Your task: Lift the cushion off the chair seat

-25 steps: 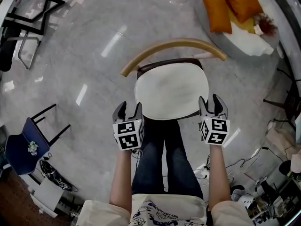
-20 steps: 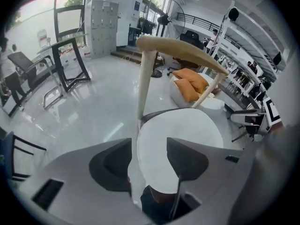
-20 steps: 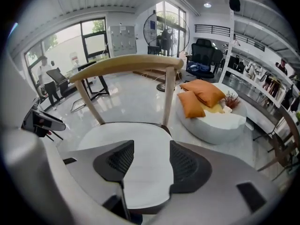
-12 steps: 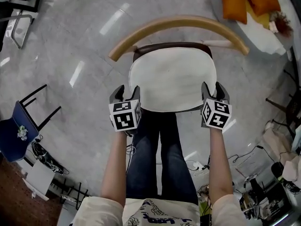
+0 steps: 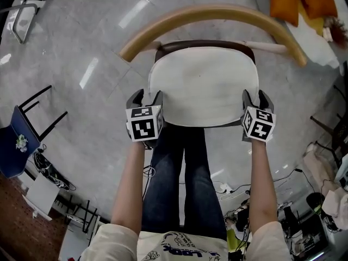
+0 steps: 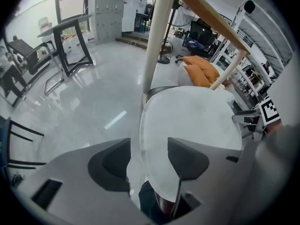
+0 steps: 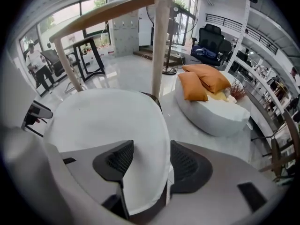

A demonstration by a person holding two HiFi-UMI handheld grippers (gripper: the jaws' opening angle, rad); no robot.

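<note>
Glossy grey floor (image 5: 81, 53) all round. Nearest the person, left tongs (image 5: 147, 98) and right tongs (image 5: 256, 98) are both spread, each straddling a side edge of the white cushion (image 5: 202, 86) — nothing pinched yet. The symmetric placement looks meant for a level lift. Cushion lies flat on the chair seat (image 5: 202, 43) — curved wooden backrest (image 5: 212, 12) beyond.

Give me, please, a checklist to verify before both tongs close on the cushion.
1. Left tongs open: ok.
2. Right tongs open: ok.
3. Cushion edge sits between the left tongs: ok.
4. Cushion edge sits between the right tongs: ok.
5. Nothing lies on top of the cushion: ok.
6. Cushion is not tied to the chair: cannot tell.
</note>
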